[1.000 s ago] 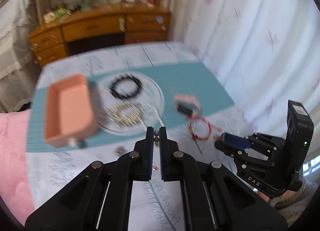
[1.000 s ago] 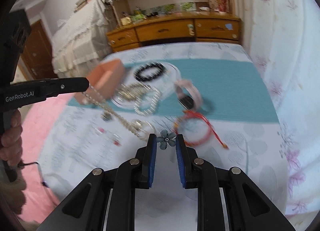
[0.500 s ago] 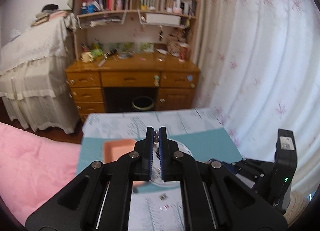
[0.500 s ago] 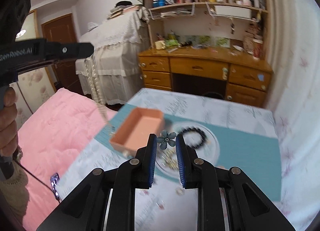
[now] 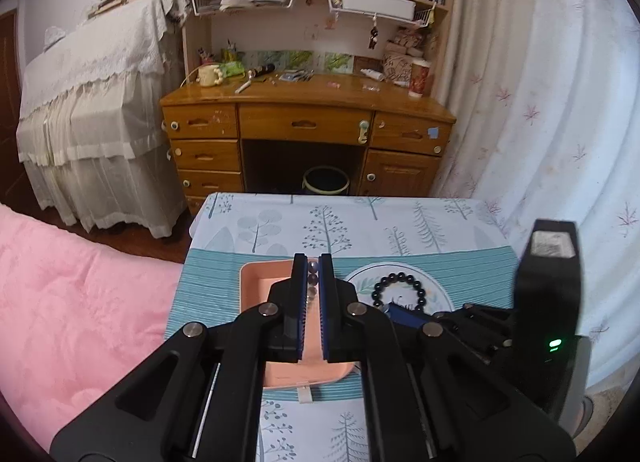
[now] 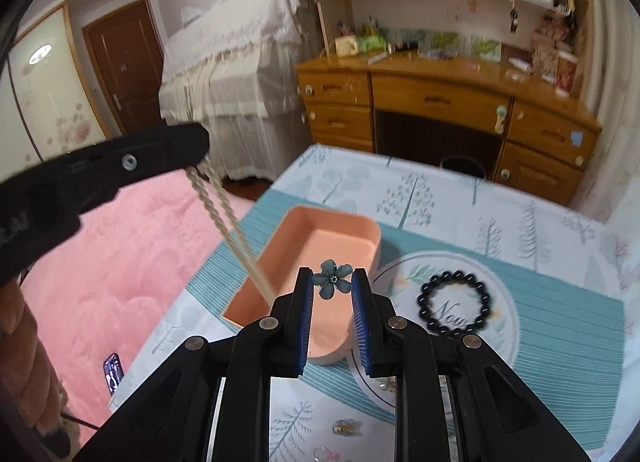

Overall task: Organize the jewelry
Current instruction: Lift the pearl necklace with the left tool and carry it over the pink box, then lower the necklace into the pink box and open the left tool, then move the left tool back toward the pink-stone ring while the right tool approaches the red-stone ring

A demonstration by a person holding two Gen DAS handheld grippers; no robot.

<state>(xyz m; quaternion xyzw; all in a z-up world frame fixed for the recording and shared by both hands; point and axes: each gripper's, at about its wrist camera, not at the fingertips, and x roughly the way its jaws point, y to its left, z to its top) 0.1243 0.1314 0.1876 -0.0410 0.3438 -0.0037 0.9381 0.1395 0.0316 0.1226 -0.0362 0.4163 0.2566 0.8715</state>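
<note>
Two grippers carry one limp pearl necklace above the pink tray: we see the left gripper pinching beads, the right gripper clasping its fragile flower pendant.

Two black handheld grippers, pretty chunky

Left gripper and right gripper both have black linkage arms with silver pivot screws and blue ribbed pads; green LED glowing on the right one's housing; fuzzy brownish sleeve at the left edge.
</note>
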